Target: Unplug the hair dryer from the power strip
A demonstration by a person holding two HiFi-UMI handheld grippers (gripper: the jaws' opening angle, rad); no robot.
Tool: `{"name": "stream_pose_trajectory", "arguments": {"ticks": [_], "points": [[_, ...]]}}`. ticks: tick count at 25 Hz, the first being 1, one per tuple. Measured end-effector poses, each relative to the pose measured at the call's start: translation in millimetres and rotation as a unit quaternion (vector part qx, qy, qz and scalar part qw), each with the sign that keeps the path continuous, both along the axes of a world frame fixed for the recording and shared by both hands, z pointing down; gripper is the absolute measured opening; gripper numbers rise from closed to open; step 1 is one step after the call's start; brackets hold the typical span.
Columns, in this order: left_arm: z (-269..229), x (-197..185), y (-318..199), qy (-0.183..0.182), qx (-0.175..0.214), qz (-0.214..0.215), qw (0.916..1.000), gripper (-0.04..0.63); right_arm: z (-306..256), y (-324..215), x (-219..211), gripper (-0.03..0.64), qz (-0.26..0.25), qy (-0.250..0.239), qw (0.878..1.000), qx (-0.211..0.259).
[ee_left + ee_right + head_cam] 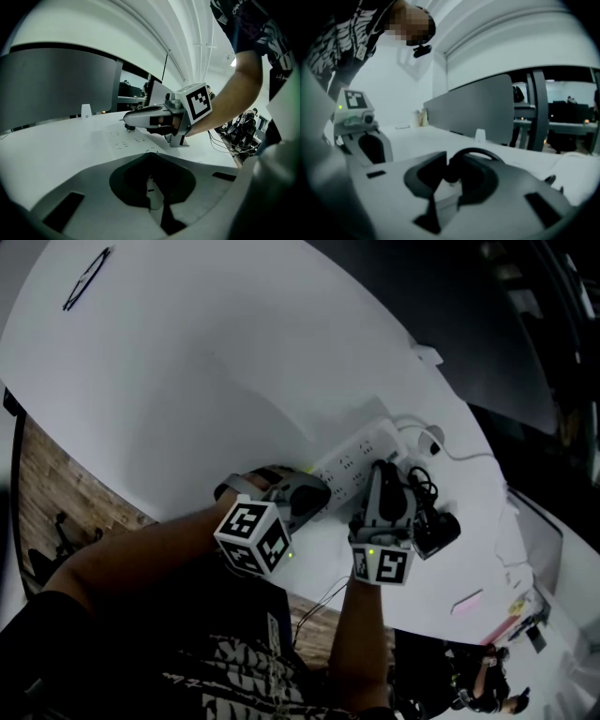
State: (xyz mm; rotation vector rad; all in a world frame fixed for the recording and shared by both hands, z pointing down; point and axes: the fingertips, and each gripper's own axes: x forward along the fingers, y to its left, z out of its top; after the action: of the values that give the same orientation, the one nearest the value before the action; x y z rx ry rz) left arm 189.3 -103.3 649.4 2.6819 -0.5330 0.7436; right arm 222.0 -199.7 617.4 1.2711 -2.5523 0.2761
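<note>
Hair dryer, black, lies on the white table just beside the right gripper, its cord looped near the power strip. The right gripper grasps the black plug over the strip; whether the pins sit in the socket cannot be made out. The left gripper is clenched on the strip's near end, with a white sliver between its jaws.

There are one table, one power strip, one hair dryer, one plug and two grippers.
</note>
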Motion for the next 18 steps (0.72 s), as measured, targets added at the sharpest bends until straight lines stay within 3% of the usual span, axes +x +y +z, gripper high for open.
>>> {"name": "stream_pose_trajectory", "arguments": {"ticks": [7,11,14,17,18], "points": [[2,0,3,-0.004,-0.008,0.006,0.9999,0.026,5,-1,-10,0.094,0.003,0.099,0.995,0.004],[7,0,3,-0.012,-0.013,0.005,0.9998,0.026,13,0,-12,0.095,0.014,0.117,0.993,0.002],[10,3,5,-0.018,-0.02,-0.003,0.9996,0.026,15,3,-8,0.097,0.026,0.109,0.994,-0.009],[13,2,4,-0.017,-0.029,-0.011,0.9994,0.026,23,5,-7,0.1,0.027,0.064,0.997,-0.041],[12,0,0,-0.012,-0.029,-0.019,0.9993,0.026,24,8,-9,0.131,0.021,0.047,0.997,-0.056]]}}
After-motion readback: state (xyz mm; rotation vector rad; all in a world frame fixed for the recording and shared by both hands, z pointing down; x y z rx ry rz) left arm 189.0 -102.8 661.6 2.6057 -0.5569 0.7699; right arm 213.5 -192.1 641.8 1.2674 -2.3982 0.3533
